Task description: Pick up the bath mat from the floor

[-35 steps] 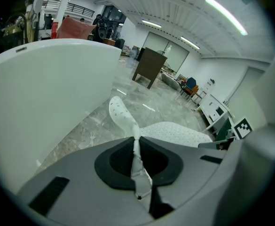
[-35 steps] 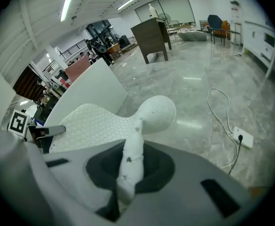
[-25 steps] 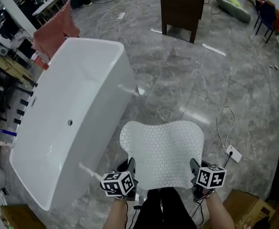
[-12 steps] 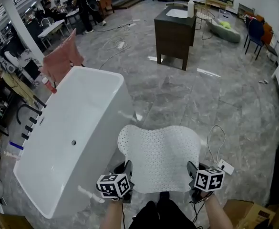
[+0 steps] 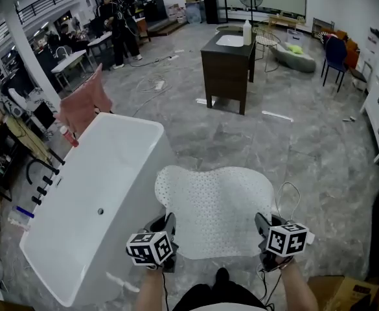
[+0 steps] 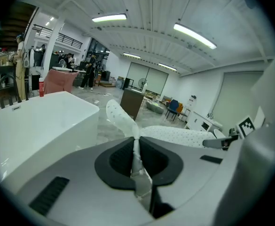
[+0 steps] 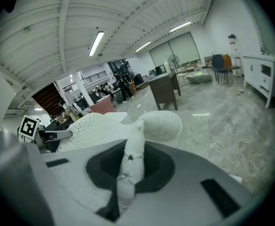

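Up come both grippers since a moment ago, carrying the bath mat (image 5: 215, 206) higher above the grey floor (image 5: 306, 154).
Left gripper (image 5: 168, 225) and right gripper (image 5: 262, 225) each pinch a near corner of the white perforated mat, jaws nearly together on its thin edge. It hangs spread between them, just beside the white bathtub (image 5: 92, 193).

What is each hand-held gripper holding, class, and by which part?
Both hold the mat. The left hand-held gripper pinches its near left corner, and the right hand-held gripper its near right corner.
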A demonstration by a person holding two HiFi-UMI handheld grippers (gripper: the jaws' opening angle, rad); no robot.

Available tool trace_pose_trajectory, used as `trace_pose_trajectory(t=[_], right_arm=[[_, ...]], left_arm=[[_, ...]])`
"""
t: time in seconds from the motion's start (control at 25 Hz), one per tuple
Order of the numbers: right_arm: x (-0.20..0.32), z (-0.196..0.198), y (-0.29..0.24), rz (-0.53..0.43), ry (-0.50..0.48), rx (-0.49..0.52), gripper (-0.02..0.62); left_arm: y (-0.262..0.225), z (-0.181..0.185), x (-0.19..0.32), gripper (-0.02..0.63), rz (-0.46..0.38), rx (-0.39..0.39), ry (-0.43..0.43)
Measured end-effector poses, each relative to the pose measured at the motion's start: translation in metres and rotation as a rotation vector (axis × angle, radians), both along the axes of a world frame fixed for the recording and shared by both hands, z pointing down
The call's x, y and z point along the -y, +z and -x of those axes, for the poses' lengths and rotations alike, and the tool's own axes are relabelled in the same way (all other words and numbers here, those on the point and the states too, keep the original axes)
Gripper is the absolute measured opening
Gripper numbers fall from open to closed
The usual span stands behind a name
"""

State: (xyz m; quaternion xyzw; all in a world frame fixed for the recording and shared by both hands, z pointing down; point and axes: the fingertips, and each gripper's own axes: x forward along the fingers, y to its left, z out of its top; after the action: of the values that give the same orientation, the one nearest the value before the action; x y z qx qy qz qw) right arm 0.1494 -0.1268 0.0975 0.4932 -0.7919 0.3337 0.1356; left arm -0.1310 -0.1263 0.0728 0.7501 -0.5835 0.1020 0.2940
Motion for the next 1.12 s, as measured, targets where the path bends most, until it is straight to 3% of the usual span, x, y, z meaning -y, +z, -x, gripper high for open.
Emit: trace_pose_trajectory(t=[0.48,1.12], right_arm=[[0.007,-0.017,-0.046,-0.106,0.050,0.000,0.022],[0.010,-0.016,-0.063,-0.182,0.067,-0.044,0.021]], left_arm=[[-0.046,-0.020,0.014,0.014,-0.100,-0.015,0.027],[-0.065,-0.026,0.017,0.014,-0.155,-0.024,0.041]])
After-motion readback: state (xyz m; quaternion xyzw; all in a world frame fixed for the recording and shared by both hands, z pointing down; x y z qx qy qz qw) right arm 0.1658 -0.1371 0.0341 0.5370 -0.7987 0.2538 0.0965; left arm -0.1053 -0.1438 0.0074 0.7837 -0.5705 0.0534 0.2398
